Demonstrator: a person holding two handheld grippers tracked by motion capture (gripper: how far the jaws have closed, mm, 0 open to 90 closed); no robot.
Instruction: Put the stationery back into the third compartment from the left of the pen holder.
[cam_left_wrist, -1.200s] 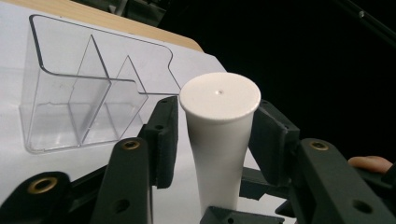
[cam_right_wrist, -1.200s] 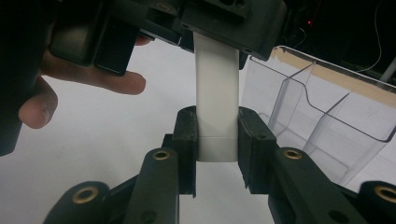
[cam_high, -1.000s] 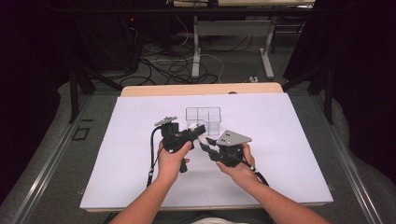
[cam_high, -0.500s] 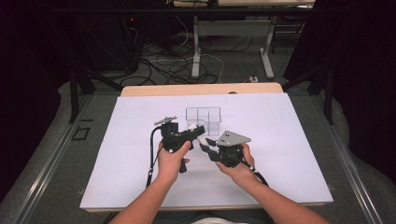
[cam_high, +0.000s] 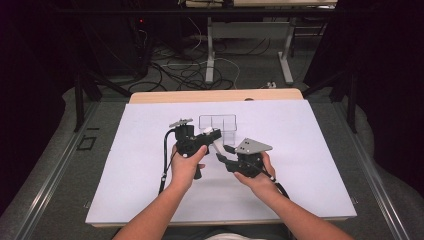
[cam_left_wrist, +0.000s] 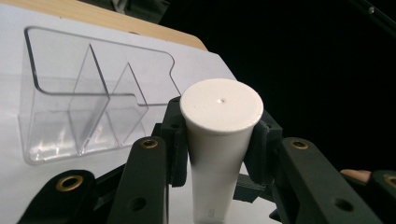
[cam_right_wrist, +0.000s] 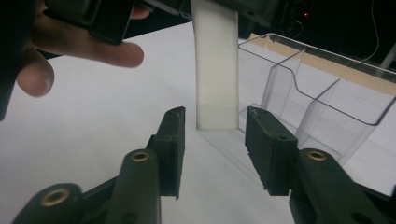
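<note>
While the left gripper (cam_high: 209, 136) clenches a white tube (cam_left_wrist: 219, 140) between its black fingers (cam_left_wrist: 173, 140), the tube's flat round cap faces that gripper's own camera and its body runs down between the pads. In the high view the left hand (cam_high: 186, 165) holds this gripper above the white sheet on the counter (cam_high: 150, 200), with the tube (cam_high: 210, 134) jutting from the fingers toward the clear organizer (cam_high: 218, 125), which stands just beyond them.

In the left gripper view, the clear organizer (cam_left_wrist: 88, 100) sits past the fingers and to their left, its dividers marking off compartments; the tube is outside it, not in any compartment.

The right gripper (cam_right_wrist: 215, 140) has its fingers (cam_right_wrist: 172, 140) released, spread with a gap between them. Seen along them, the tube (cam_right_wrist: 215, 70) hangs down just ahead of the gap, its flat crimped end near the sheet, neither finger touching it. The clear organizer (cam_right_wrist: 317, 88) lies just beyond the finger on the right side of that view, and the left hand (cam_right_wrist: 74, 46) shows above the fingers at the left.

In the high view the right gripper (cam_high: 223, 153), held in the right hand (cam_high: 257, 172) and topped by a grey three-cornered plate, points toward the left gripper's fingers, close beside them.
</note>
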